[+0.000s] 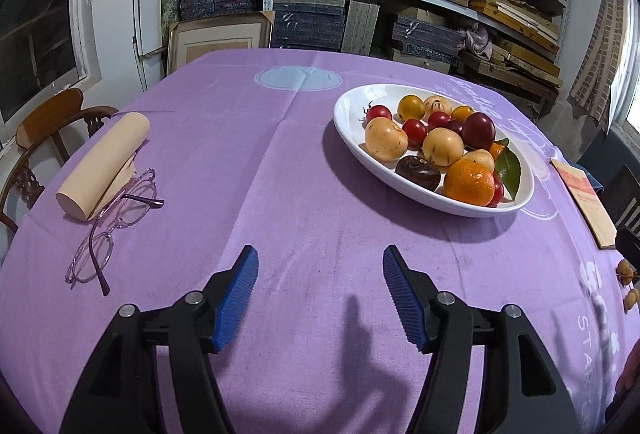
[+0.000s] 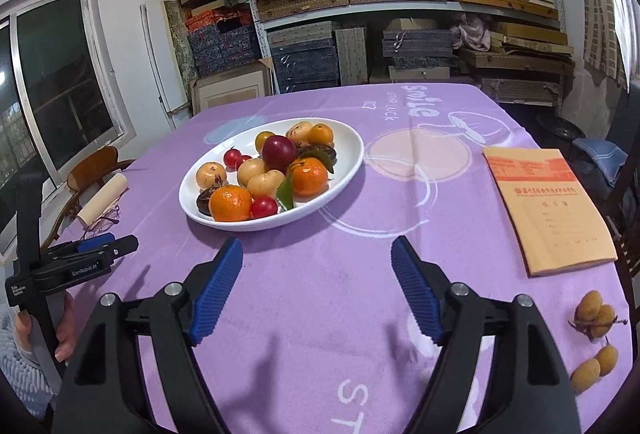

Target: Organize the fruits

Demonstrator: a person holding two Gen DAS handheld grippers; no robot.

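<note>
A white oval plate (image 1: pixel 352 106) (image 2: pixel 352 150) holds mixed fruit: oranges (image 1: pixel 469 182) (image 2: pixel 230 203), red cherry tomatoes (image 1: pixel 414 132), pale yellow fruits (image 1: pixel 386 139), a dark plum (image 1: pixel 478 131) (image 2: pixel 279 153). A small bunch of yellow longans (image 2: pixel 594 314) lies loose on the cloth at the right, its edge in the left wrist view (image 1: pixel 626 268). My left gripper (image 1: pixel 320 294) is open and empty, short of the plate. My right gripper (image 2: pixel 316 288) is open and empty over the cloth in front of the plate. The left gripper also shows in the right wrist view (image 2: pixel 108 246).
A purple tablecloth (image 1: pixel 240 154) covers the table. Glasses (image 1: pixel 116 222) and a cream roll (image 1: pixel 106 164) lie at the left. An orange notebook (image 2: pixel 552 206) lies at the right. Chairs stand at both sides; shelves of boxes fill the back wall.
</note>
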